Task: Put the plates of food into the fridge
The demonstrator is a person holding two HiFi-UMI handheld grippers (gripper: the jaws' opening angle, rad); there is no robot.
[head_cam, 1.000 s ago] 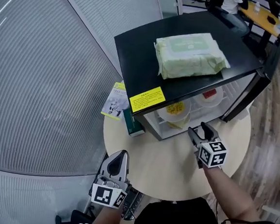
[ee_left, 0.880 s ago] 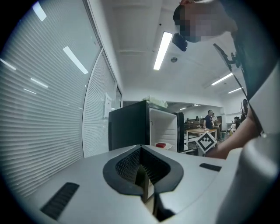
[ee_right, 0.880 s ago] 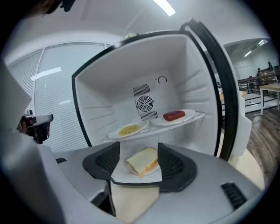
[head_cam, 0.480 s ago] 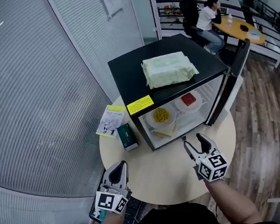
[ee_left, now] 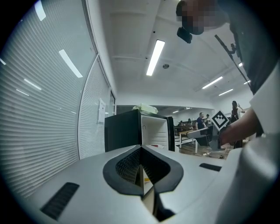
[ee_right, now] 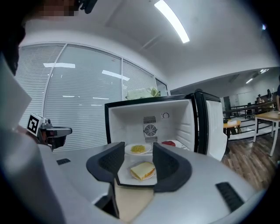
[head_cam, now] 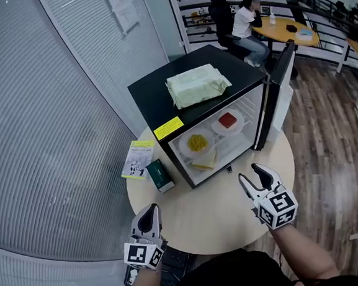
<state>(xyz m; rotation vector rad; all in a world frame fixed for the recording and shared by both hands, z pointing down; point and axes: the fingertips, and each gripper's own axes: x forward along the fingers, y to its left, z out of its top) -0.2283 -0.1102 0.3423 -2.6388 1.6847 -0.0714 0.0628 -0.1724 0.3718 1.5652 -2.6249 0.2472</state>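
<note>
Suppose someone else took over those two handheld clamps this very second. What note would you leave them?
Left gripper: shut, empty, at the table's near edge.
Right gripper: open, jaws have just been closing a little, nothing between them, facing the fridge.
Plates: yellow food plate, red food plate and sandwich plate all sit inside the fridge, the sandwich one at the front.
Done: no plate shows outside the fridge.
Left: probably only shutting the open door.
</note>
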